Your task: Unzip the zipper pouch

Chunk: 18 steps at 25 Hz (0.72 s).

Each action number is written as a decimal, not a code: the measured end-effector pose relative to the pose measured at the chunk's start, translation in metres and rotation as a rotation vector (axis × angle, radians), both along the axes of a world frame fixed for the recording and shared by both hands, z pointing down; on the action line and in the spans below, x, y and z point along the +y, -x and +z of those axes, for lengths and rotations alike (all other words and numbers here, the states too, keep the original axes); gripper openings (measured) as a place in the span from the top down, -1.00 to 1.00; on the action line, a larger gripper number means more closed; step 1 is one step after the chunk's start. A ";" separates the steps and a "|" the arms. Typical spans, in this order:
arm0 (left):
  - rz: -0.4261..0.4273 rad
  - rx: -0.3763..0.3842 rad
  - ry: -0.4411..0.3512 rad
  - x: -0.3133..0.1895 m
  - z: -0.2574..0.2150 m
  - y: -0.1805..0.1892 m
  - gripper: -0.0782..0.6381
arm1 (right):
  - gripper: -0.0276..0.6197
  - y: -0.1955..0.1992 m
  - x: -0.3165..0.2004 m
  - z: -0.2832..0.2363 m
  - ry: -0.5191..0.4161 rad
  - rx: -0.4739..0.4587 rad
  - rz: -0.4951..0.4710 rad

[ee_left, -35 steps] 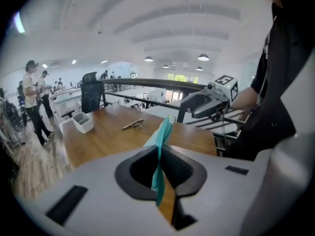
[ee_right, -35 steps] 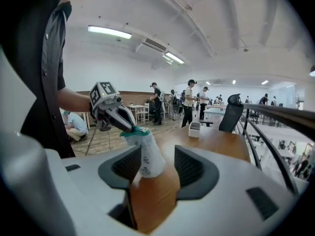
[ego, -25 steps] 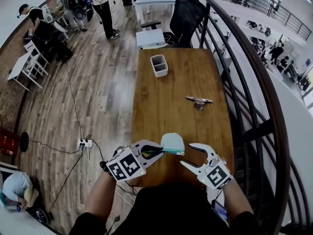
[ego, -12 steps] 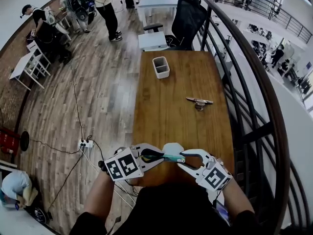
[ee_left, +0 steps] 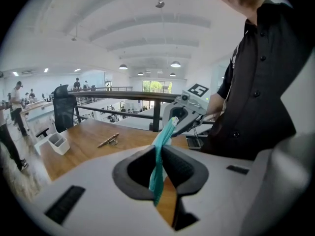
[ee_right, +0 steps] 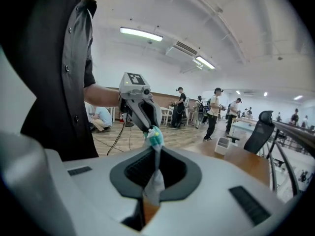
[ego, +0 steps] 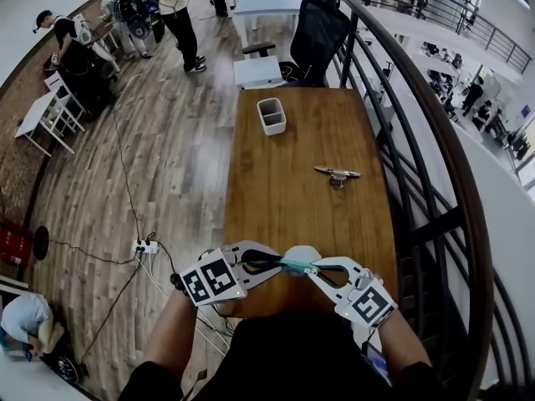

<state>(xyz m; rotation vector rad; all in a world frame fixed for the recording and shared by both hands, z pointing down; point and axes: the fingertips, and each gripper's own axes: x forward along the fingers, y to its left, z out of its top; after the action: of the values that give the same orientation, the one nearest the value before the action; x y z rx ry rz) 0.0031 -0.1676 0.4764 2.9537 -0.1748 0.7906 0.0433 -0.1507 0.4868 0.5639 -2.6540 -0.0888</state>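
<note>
Zipper pouch is off the table, stretched between the two tools over the near edge of the wooden table, roughly mid-width.

Left gripper: the pouch's teal edge sits between the pads, which press on it while the jaws begin to ease open.
Right gripper: jaws are closed on the pouch's other end, with a pale bit of it pinched between the pads.
The tips face each other and are nearly touching.

Clearance:
- The near half of the tabletop is bare.
- A white desk organizer sits toward the far-left corner.
- A slim metal object lies near the right edge at mid-length. Both are well apart from the grippers.
- A black railing runs just beside the right edge, so that side is tight.
- The left edge opens onto the wood floor, where a power strip and cables lie.
- A black office chair stands at the far end.

Versus a second ago:
- The right gripper was wide open and clear of the pouch. It has since moved in and clamped.
- The pouch has come back from further over the table toward the near edge, and now shows flatter and pulled taut.
- The organizer and the metal object have not moved.
</note>
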 end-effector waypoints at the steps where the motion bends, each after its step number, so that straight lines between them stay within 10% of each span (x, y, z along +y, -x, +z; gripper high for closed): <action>1: -0.007 0.004 -0.007 -0.001 -0.001 0.000 0.63 | 0.91 -0.002 -0.001 0.000 0.010 -0.015 0.020; 8: -0.078 0.125 -0.021 -0.010 -0.028 -0.001 0.49 | 0.91 -0.024 -0.018 -0.009 -0.004 -0.065 0.141; 18: -0.232 0.301 0.207 -0.017 -0.051 -0.033 0.63 | 0.91 -0.029 -0.037 -0.029 -0.070 -0.049 0.210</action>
<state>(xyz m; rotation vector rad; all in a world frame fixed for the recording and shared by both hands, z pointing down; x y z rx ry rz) 0.0362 -0.1842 0.4252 2.7450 -0.3800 0.3090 0.0728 -0.1877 0.4581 0.8747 -2.6292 -0.1077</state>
